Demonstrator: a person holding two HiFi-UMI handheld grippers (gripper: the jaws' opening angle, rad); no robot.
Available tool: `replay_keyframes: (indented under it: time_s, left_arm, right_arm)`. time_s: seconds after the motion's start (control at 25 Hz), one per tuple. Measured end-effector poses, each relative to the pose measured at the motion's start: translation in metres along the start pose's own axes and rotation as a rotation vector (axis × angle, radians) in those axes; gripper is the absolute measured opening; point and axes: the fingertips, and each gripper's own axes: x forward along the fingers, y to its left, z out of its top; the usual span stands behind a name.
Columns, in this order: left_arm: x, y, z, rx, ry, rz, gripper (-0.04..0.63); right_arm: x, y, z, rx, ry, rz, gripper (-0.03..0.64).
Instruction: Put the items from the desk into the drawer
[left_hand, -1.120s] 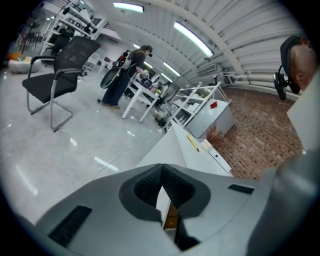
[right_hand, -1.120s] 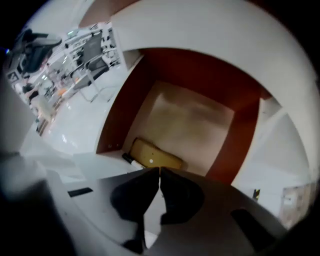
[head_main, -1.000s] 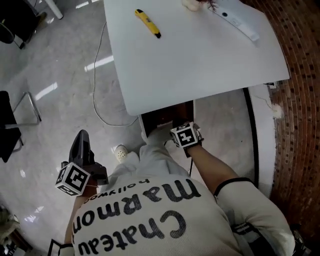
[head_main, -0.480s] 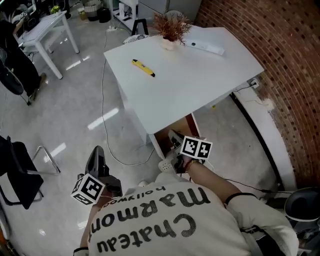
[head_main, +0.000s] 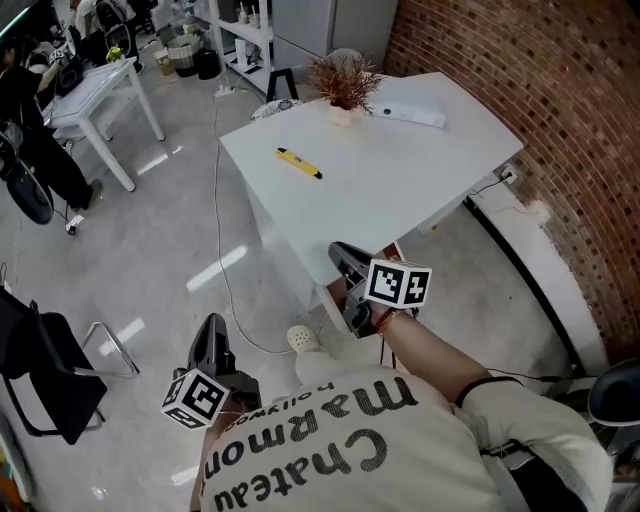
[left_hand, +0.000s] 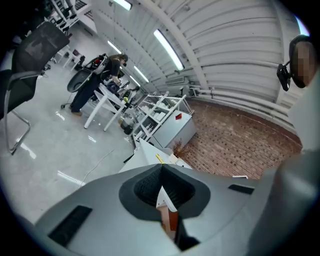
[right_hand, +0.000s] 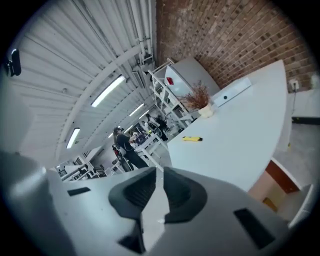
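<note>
Resting on the desk (head_main: 400, 185) are cutter (head_main: 299, 163), plant (head_main: 343, 82), remote (head_main: 411, 115).

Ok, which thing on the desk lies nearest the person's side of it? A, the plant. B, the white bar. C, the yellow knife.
C: the knife lies alone out on the desk, while the plant and the white bar sit along its far edge.

White desk (head_main: 400, 190) with yellow cutter (head_main: 299, 163), potted plant (head_main: 343, 85), white bar (head_main: 405, 115)
</note>
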Motion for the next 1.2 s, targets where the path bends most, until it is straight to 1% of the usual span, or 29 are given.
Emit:
replay_keyframes:
  time_s: [0.08, 0.24, 0.44, 0.56, 0.64, 0.8, 0.88, 1.04, 1.2]
  left_arm:
    - [0.001, 0.005, 0.003, -0.005, -0.012, 0.005, 0.002]
    - [0.015, 0.021, 0.019, 0.001, -0.03, 0.026, 0.0]
    - [0.049, 0.038, 0.045, -0.005, -0.03, 0.06, 0.002]
    - [0.072, 0.047, 0.058, -0.016, -0.043, 0.069, 0.002]
    - [0.086, 0.049, 0.065, -0.015, -0.044, 0.085, 0.002]
    - [0.115, 0.054, 0.079, -0.015, -0.034, 0.116, 0.002]
    - [0.128, 0.059, 0.084, -0.004, -0.03, 0.119, 0.002]
    - [0.151, 0.064, 0.09, 0.012, -0.01, 0.14, 0.002]
    - [0.166, 0.073, 0.093, 0.007, -0.001, 0.164, 0.002]
  right_arm:
    - [0.01, -0.006, 0.005, -0.024, 0.01, -0.015, 0.079]
    - [0.041, -0.026, 0.019, -0.082, 0.029, -0.072, 0.133]
    - [0.092, -0.055, 0.052, -0.117, 0.04, -0.137, 0.174]
    - [0.121, -0.072, 0.074, -0.137, 0.043, -0.168, 0.181]
    - [0.138, -0.083, 0.087, -0.138, 0.045, -0.183, 0.183]
    - [0.172, -0.101, 0.111, -0.146, 0.046, -0.198, 0.208]
    - [0.189, -0.11, 0.116, -0.168, 0.068, -0.204, 0.225]
    - [0.223, -0.123, 0.122, -0.271, 0.138, -0.218, 0.232]
    - [0.255, -0.134, 0.12, -0.428, 0.247, -0.224, 0.243]
